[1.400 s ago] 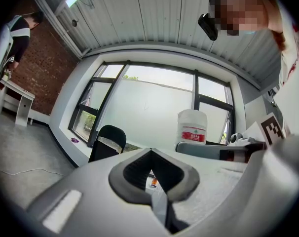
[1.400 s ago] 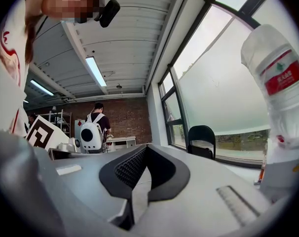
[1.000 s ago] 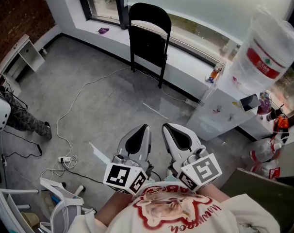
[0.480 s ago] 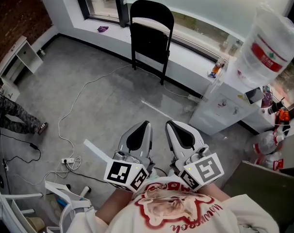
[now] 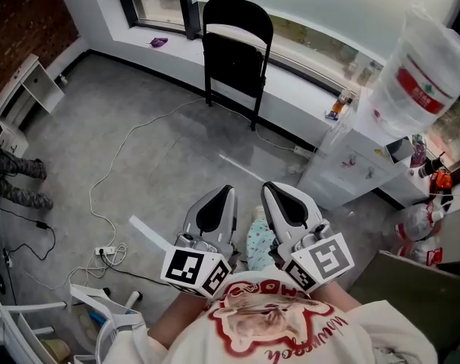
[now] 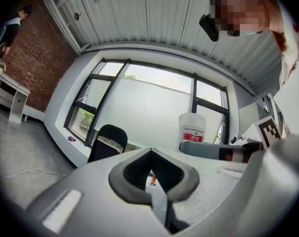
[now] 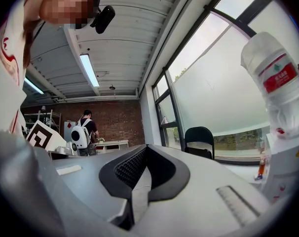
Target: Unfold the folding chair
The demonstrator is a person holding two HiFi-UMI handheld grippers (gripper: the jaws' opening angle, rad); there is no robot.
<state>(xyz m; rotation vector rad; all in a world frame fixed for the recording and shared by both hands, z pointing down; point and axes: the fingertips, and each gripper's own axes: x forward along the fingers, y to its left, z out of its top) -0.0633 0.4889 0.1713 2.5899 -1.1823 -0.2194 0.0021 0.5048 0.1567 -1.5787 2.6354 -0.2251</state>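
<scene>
Jaws together, left gripper (image 6: pixel 150 153) and right gripper (image 7: pixel 145 150) each half-hide the folding chair (image 6: pixel 109 136).

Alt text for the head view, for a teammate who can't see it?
A black folding chair stands folded against the window ledge, across a grey floor. Near the camera, the left tool and right tool sit side by side, shut and empty, well short of it.

The folding chair (image 5: pixel 233 61) looks matt black, likely painted metal; the floor (image 5: pixel 177 180) is rough grey concrete.
</scene>
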